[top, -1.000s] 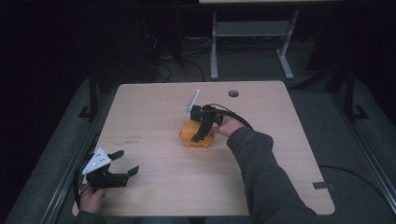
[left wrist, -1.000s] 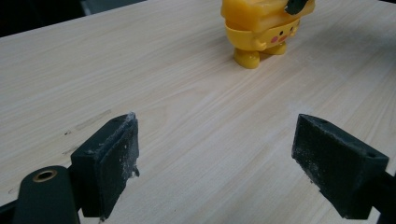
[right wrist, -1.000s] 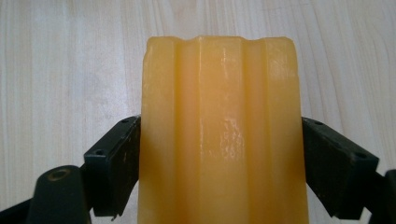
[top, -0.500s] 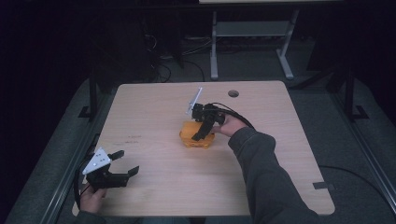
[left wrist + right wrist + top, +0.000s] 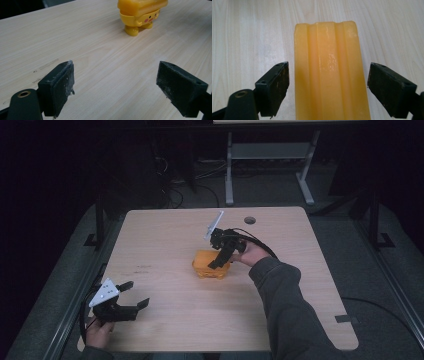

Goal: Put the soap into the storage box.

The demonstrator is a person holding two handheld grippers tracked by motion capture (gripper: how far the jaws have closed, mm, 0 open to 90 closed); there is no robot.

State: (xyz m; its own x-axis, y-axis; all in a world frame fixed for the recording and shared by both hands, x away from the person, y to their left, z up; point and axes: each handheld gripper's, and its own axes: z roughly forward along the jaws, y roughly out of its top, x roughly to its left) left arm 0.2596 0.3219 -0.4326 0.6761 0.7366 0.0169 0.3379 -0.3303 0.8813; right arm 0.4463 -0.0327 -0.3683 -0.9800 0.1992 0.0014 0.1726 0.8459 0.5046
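Right tongs (image 5: 220,262) spread over yellow toy (image 5: 210,265), forearm extended

You have no words, labels, brand names or numbers to read in any of these views. The yellow toy (image 5: 141,15) carries only a painted face with pink cheeks, no lettering. The wooden surface (image 5: 165,240) shows grain and a few faint scuffs, nothing written. The pads of your tongs are plain black.
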